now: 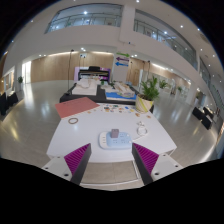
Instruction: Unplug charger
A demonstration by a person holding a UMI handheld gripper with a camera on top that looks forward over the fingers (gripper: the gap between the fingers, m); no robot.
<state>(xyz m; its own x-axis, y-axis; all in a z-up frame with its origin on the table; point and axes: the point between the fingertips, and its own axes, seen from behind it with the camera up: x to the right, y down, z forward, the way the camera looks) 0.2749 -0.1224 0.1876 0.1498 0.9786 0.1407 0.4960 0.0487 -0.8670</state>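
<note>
A white power strip [118, 140] lies near the front of a white table [70, 132], just ahead of my fingers. A small white charger [115, 131] stands plugged into its top. My gripper [111, 158] is open and empty, with its two pink-padded fingers [77, 156] spread wide at either side, a little short of the strip. Nothing is between the fingers but the bare tabletop.
A red-brown book or board [76, 107] lies at the table's far left. A small white ring-like object [142, 129] sits to the right of the strip. Beyond are more tables [100, 92], a potted plant [150, 92] and a wide shiny floor.
</note>
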